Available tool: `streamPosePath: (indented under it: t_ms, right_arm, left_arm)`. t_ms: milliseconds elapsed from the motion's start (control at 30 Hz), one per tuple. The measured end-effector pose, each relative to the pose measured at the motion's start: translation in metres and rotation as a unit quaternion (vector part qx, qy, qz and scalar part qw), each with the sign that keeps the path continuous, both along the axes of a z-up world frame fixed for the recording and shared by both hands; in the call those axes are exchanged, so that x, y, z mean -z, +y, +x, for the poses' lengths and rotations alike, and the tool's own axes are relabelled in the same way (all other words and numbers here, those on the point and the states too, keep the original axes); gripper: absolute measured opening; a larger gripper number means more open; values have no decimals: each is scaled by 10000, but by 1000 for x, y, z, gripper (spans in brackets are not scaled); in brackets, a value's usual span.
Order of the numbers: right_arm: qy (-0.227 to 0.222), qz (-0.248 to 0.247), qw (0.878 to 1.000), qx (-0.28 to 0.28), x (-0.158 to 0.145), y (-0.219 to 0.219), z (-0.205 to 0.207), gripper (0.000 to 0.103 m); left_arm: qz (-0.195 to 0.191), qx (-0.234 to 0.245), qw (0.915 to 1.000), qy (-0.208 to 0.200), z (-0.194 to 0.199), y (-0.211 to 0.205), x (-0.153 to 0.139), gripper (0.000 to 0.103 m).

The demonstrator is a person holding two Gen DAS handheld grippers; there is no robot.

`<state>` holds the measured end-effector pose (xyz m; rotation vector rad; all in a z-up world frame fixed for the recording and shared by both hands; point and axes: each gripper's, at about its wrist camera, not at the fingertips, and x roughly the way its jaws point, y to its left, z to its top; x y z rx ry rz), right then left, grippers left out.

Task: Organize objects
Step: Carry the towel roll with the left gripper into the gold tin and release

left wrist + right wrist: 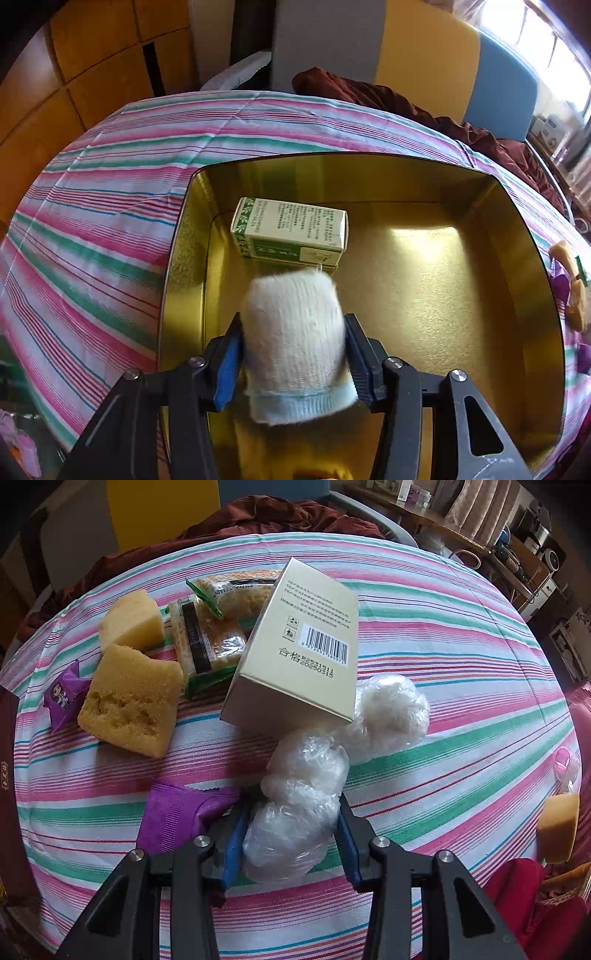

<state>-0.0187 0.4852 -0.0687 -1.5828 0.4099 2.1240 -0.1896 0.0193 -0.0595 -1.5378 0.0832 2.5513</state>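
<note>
Rolled sock (295, 339), white knit with pale blue cuff, sitting between fingers of left gripper (293, 360), over near-left part of gold tin (546, 258). Blue pad (225, 369) lying along one side of roll, black finger against other side; pads touching roll, though press hard to judge through motion blur. Cuff end pointing toward camera, rounded end pointing toward green-and-cream carton (290, 230) lying flat inside tin, just beyond sock. Whether sock is resting on tin floor or hanging above it: cannot tell. Tin standing on striped cloth (110, 184); near rim of tin cut off behind gripper body. Yellow shape showing under sock at bottom edge, not identifiable.

Right gripper (293, 836) pointing steeply down at cloth outside tin, fingers narrowed around crinkled clear plastic bundle (295, 812), blue pads touching both sides. Bundle running up and right, joining second white wrapped lump (388, 712); contents blurred under film, not readable. Beige barcode box (299, 642) lying tilted just beyond bundle, one corner overlapping second lump. Left of box: two wrapped snack packs (207, 635), two yellow sponge blocks (129, 698), small purple packet (64, 696). Purple wrapper (173, 812) lying just left of gripper, partly hidden behind left finger. Another yellow block (557, 827) at far right edge, partly cut off.
</note>
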Motion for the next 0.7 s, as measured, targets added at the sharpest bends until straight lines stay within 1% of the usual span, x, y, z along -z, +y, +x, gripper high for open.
streamPosePath:
  t_ms: [33,100,200,333,400,500,533,567,600,700]
  right_arm:
    - [-1,0,10000,0,0,-1,-2,43]
    - [-1,1,10000,-1,1,-2,-1,43]
    - [0,0,10000,1,1,-5,-6,43]
    - [-2,14,10000,-10,0,-5,-9,43]
    - [1,21,10000,-18,-2,-4,-2,43]
    - [12,25,10000,-39,-4,-6,-2,41]
    - [17,13,10000,-45,-2,7,4,40]
    - [29,-34,10000,-35,-3,7,3,39]
    - [47,-111,9999,-9,0,6,16,38]
    - [264,-261,9993,26,-15,5,25,38]
  left_arm:
    - [1,4,10000,50,1,0,-1,57]
    - [-25,-12,9998,173,5,0,-6,62]
    - [34,-47,9994,334,10,-3,-13,62]
    - [60,-107,9974,717,32,-9,-29,62]
    - [132,-133,9961,860,44,-14,-35,62]
    - [338,-99,9949,940,64,-17,-38,62]
    - [381,-73,9945,971,70,-17,-39,62]
    - [414,-45,9941,1000,77,-16,-40,62]
    - [437,9,9938,1019,84,-16,-41,63]
    - [461,158,9925,1124,102,-15,-44,63]
